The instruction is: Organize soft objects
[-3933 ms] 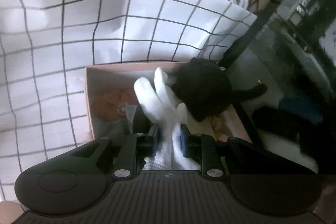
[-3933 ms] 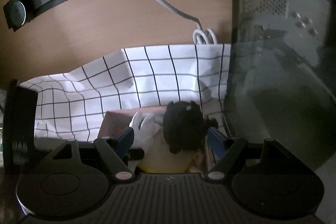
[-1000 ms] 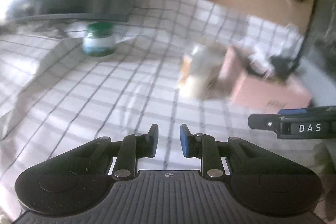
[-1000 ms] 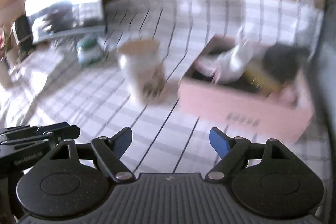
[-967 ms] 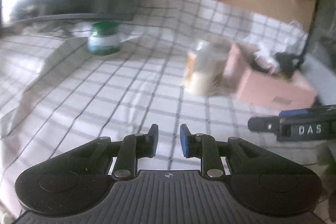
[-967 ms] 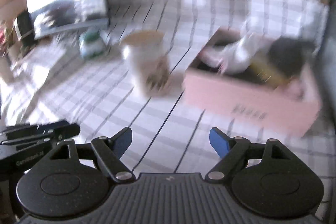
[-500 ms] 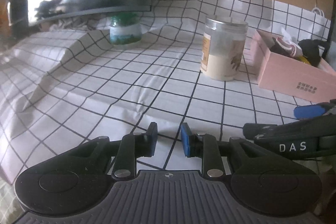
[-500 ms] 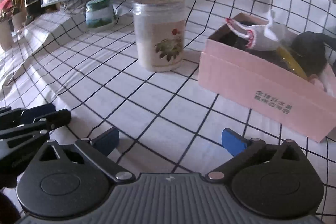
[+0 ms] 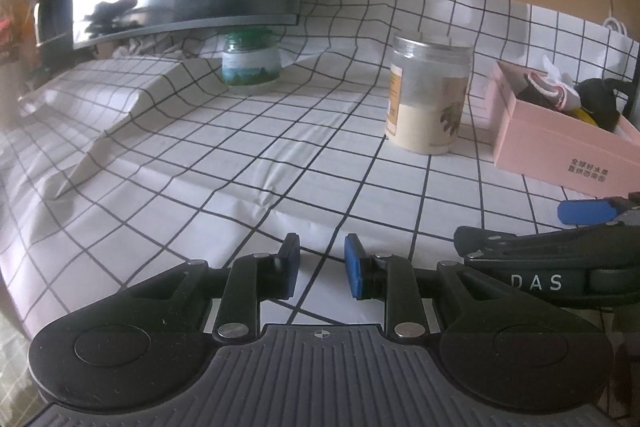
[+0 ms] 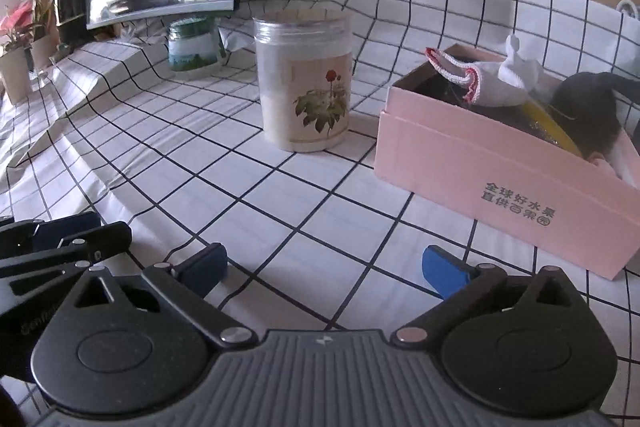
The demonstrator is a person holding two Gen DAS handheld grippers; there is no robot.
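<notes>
Soft objects, a white glove (image 10: 500, 83) and a black plush (image 10: 588, 115), sit in the pink box (image 10: 500, 167) on the table's (image 10: 280, 211) far right, beside a flower-labelled jar (image 10: 306, 79). Left gripper (image 9: 322, 269) hovers empty, jaws narrow. Right gripper (image 10: 324, 267) has just been opening, now wide, nothing between.

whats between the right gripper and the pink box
Nothing but bare checked tablecloth. In the right wrist view the right gripper, open and empty, faces the pink box across clear cloth; the flower-label jar stands off left.
</notes>
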